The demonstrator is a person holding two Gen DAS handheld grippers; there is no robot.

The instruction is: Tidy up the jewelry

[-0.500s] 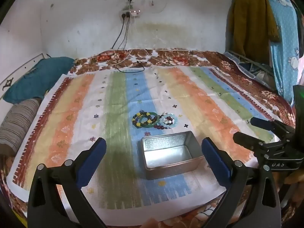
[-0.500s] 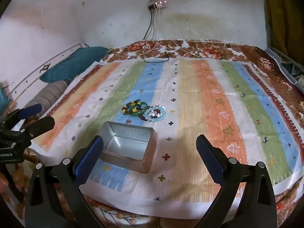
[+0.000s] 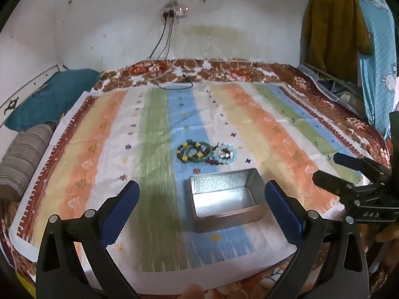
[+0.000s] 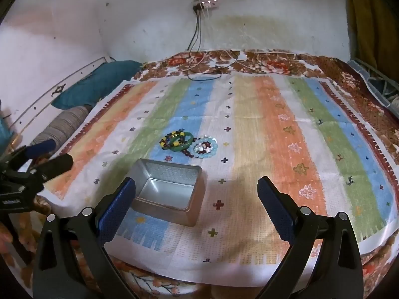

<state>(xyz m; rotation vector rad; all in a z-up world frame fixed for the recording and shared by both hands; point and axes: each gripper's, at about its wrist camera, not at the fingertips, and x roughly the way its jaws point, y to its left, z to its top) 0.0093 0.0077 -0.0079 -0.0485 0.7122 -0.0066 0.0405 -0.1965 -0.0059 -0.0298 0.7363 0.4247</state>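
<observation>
Clearly, both tools are held wide apart and nothing is gripped by either of them. The left gripper (image 3: 201,199) is seen from its own camera with its two blue pads spread fully, and the open metal tin (image 3: 224,198) appears in the gap between them, lower down on the cloth and not touched. The right gripper (image 4: 197,195) is spread just as fully; its left pad is seen in front of the near left corner of the tin (image 4: 168,194), but contact cannot be confirmed from this view. The tin is placed on the striped cloth (image 3: 274,129), which is spread over a bed with a brown floral cover (image 3: 224,68). The jewelry is found just beyond the far side of the tin: a green bangle (image 3: 199,153) lies overlapped with a dark and yellow beaded bracelet (image 3: 183,149), and a pale blue beaded bracelet (image 3: 225,153) is laid just to the right of them, touching them. Inside the tin only bare metal is seen. At the right edge of the left wrist view the right gripper (image 3: 349,172) is seen from the side, and at the left edge of the right wrist view the left gripper (image 4: 47,154) is seen. A teal pillow (image 4: 97,84) is placed at the far left, and cables (image 4: 197,30) hang from a wall socket.
</observation>
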